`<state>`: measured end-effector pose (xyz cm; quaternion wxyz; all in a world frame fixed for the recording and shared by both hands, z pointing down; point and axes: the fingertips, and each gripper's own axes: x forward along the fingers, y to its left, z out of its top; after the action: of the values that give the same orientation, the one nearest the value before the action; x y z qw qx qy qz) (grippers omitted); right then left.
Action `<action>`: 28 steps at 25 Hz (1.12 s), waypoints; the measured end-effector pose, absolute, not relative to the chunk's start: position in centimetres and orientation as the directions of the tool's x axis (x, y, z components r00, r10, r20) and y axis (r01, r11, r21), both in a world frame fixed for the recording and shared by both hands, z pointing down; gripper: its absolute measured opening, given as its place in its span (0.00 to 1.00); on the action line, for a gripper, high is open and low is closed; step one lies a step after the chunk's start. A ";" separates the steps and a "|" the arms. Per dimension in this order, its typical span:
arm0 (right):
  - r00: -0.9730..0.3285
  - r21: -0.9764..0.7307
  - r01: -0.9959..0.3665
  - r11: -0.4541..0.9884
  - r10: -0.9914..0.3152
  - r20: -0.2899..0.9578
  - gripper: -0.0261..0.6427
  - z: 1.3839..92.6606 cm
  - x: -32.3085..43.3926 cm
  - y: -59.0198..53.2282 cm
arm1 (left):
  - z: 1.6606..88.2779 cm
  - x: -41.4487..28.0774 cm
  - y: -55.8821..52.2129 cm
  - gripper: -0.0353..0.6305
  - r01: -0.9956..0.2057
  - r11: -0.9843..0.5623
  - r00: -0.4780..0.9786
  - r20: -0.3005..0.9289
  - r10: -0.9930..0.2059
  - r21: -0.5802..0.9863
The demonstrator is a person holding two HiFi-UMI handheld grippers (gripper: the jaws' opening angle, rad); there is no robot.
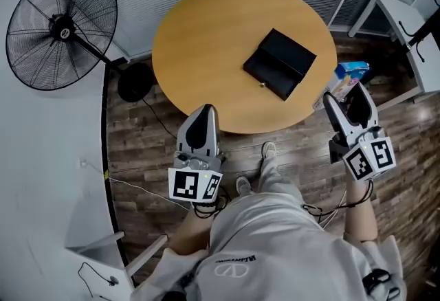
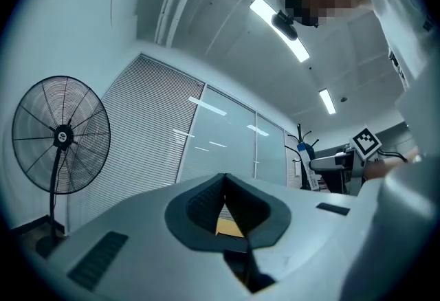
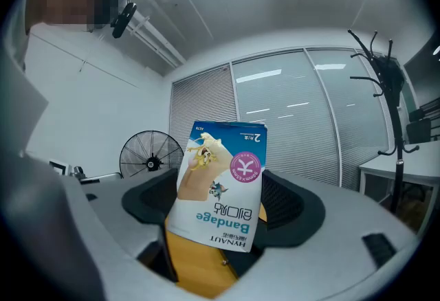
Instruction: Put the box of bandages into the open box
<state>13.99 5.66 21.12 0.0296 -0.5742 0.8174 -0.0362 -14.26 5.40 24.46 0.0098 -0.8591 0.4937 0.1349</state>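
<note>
Looking down in the head view, we hold the right gripper [image 1: 349, 97] off the table's [image 1: 206, 38] right edge, with the bandages [image 1: 352, 71] in its tips, well apart from the black open box [image 1: 278, 62]. In the left gripper view, the left gripper [image 2: 225, 183] is pinched together on nothing. In the right gripper view, the jaws clamp the bandages upright. We should carry them squarely over the open box, lower gently, then let go.
</note>
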 end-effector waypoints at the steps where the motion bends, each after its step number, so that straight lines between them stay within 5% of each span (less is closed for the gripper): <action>1: -0.343 -0.096 -0.935 0.342 -0.939 -0.004 0.61 21.3 14.2 5.1 | 24.5 -13.9 4.8 0.06 -0.852 -0.511 0.476 -0.240 -0.846 0.115; 28: -0.612 -0.151 -0.789 0.595 -0.741 0.278 0.61 34.4 17.5 -13.7 | 31.3 0.8 -14.3 0.06 -0.908 -0.419 0.414 -0.102 -0.905 0.031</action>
<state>17.48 -13.71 34.39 -0.0933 -0.4307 0.8882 -0.1301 0.75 -14.25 31.26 0.0147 -0.8406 0.5390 0.0514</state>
